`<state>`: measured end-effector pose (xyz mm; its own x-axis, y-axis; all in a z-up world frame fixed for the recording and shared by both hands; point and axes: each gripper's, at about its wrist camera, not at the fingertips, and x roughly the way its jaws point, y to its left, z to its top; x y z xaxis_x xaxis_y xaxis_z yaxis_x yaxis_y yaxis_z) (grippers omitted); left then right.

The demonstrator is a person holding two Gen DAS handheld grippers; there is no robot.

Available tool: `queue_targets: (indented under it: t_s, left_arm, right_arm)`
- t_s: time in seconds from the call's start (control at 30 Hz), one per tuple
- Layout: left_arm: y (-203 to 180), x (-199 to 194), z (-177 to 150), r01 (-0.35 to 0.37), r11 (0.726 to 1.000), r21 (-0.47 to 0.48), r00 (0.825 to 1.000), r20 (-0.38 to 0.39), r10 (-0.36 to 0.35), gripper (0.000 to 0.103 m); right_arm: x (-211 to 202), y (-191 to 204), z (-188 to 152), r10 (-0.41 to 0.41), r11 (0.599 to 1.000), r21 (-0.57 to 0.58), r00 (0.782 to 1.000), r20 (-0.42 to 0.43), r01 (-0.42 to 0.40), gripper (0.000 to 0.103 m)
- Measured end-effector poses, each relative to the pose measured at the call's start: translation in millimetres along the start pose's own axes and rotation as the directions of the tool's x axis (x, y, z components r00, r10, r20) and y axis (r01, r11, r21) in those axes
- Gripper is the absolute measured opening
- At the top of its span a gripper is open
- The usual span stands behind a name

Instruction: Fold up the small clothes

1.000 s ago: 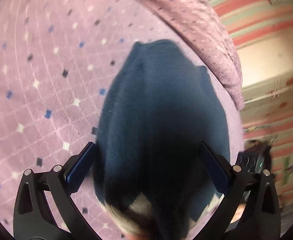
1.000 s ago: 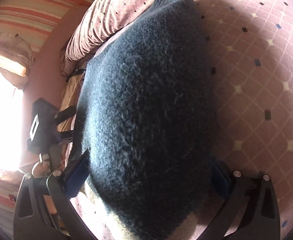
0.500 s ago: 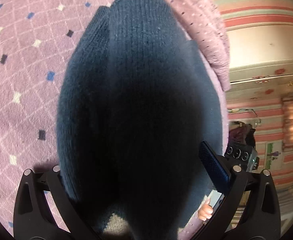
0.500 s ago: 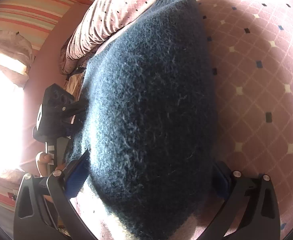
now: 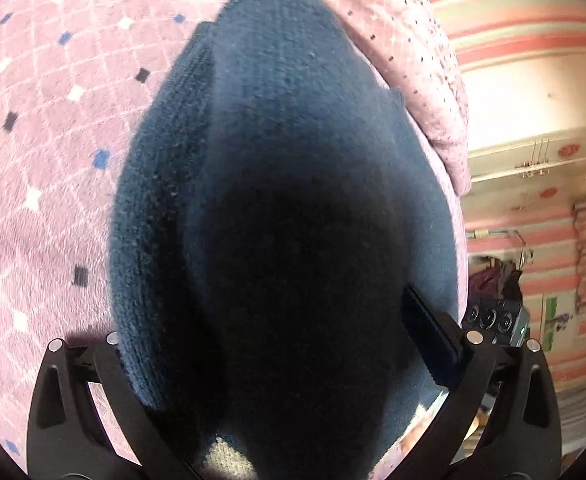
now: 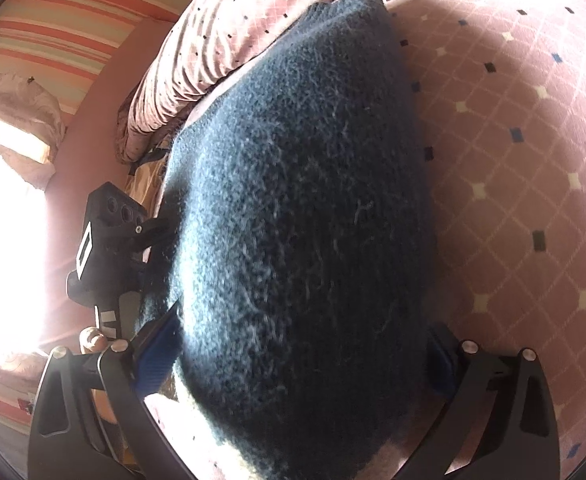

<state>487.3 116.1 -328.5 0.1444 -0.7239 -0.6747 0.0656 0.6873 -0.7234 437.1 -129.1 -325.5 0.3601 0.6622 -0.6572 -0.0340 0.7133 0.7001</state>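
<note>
A dark blue knitted garment with a pale patch at its near end lies on a pink patterned blanket. It fills the middle of both views, and shows in the right wrist view too. My left gripper stands wide with the garment bulging between its fingers; the left finger is hidden under the cloth. My right gripper also stands wide, the garment between its blue pads. The left gripper body shows at the left of the right wrist view.
A rolled fold of the blanket lies beyond the garment. A striped wall and a cream cabinet stand at the right. A bright window is at the left of the right wrist view.
The garment rose and filled the left view, then sank back slightly. The left gripper body came into the right wrist view and moved up. The right view barely changed.
</note>
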Motion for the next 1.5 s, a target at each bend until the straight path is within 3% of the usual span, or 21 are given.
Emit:
queue_targets:
  t_s: [0.13, 0.23, 0.33, 0.43, 0.73, 0.9, 1.0, 1.1, 1.3, 1.5]
  left_arm:
    - [-14.3, 6.4, 2.1, -0.067, 0.995, 0.073, 0.998, -0.007, 0.067, 0.096]
    - [-21.4, 4.5, -3.6, -0.097, 0.991, 0.091, 0.995, 0.019, 0.096, 0.086]
    - [-35.7, 5.7, -12.3, -0.164, 0.978, 0.129, 0.986, 0.049, 0.158, 0.077]
    - [-51.5, 3.8, -14.9, -0.249, 0.955, 0.158, 0.967, 0.09, 0.237, 0.071]
    - [-93.2, 5.4, -22.9, -0.427, 0.871, 0.245, 0.901, 0.2, 0.385, 0.06]
    - [-112.7, -3.0, -36.6, -0.44, 0.857, 0.27, 0.89, 0.258, 0.376, 0.054]
    - [-133.7, -8.8, -53.4, -0.468, 0.834, 0.291, 0.871, 0.309, 0.381, 0.054]
    - [-156.5, -6.4, -66.8, -0.46, 0.841, 0.287, 0.872, 0.327, 0.365, 0.054]
    - [-213.6, 10.9, -112.8, -0.475, 0.825, 0.307, 0.863, 0.344, 0.369, 0.054]
    - [-273.9, 57.9, -173.5, -0.49, 0.812, 0.318, 0.86, 0.329, 0.39, 0.054]
  right_arm:
    - [0.6, 8.8, -1.3, -0.03, 0.999, -0.04, 0.999, 0.028, 0.031, 0.092]
    - [-4.5, 18.3, -6.0, -0.069, 0.992, -0.097, 0.996, 0.054, 0.075, 0.08]
    - [-5.8, 36.9, -9.1, -0.153, 0.974, -0.157, 0.985, 0.077, 0.163, 0.074]
    - [-4.9, 51.7, -12.0, -0.216, 0.953, -0.194, 0.97, 0.109, 0.234, 0.071]
    - [-18.7, 58.4, -21.2, -0.221, 0.942, -0.223, 0.963, 0.156, 0.252, 0.067]
    - [-44.2, 73.0, -35.1, -0.205, 0.923, -0.282, 0.954, 0.221, 0.263, 0.066]
    - [-69.5, 72.7, -43.3, -0.182, 0.921, -0.296, 0.95, 0.253, 0.255, 0.066]
    - [-97.0, 66.4, -46.7, -0.173, 0.918, -0.303, 0.947, 0.272, 0.255, 0.066]
    - [-172.0, 37.6, -68.8, -0.181, 0.917, -0.295, 0.939, 0.294, 0.269, 0.066]
    - [-250.9, -12.3, -104.1, -0.233, 0.912, -0.262, 0.925, 0.3, 0.314, 0.066]
